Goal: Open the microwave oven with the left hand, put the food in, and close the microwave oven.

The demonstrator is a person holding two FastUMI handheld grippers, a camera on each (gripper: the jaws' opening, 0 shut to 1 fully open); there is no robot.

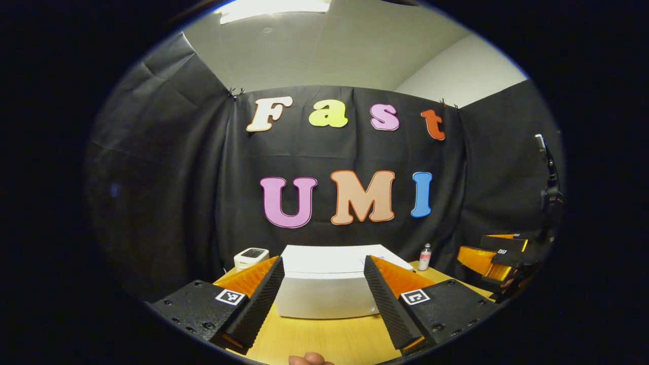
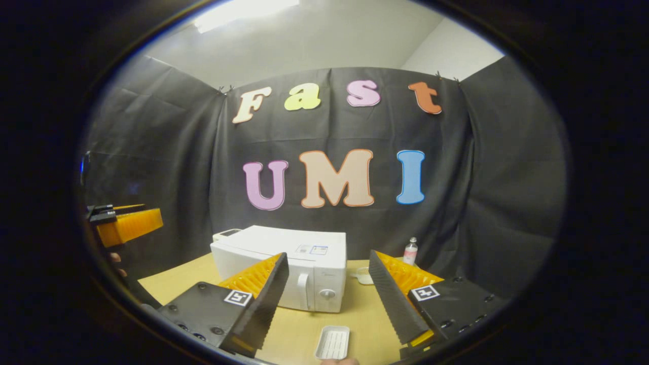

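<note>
A: On the wooden surface (image 2: pixel 304 329), near the back wall, sits the white microwave oven (image 2: pixel 284 263). Its door looks closed, with the handle (image 2: pixel 304 284) and a round knob (image 2: pixel 327 294) on the front face turned toward the right gripper view.

B: And the food?

A: A small white tray (image 2: pixel 333 342) lies on the surface in front of the microwave oven, apart from it, between the two fingers of the right tool (image 2: pixel 329 299). I cannot tell what is in the tray.

B: How do the tools stand?

A: The right tool is spread wide, nothing between its fingers, held above the surface. The left tool (image 1: pixel 322 294) is likewise spread wide and empty; in the left gripper view it faces a plain side of the microwave oven (image 1: pixel 327 284), which shows in the gap between its fingers.

B: Anything else around?

A: A small white device (image 1: pixel 250 257) stands just beside the microwave oven's far left corner in the left gripper view, and a little bottle (image 1: pixel 425 257) stands near the wall on the right. A shallow white dish (image 2: pixel 364 275) rests beside the microwave oven's right side. A fingertip (image 1: pixel 309 360) shows at the bottom edge.
</note>
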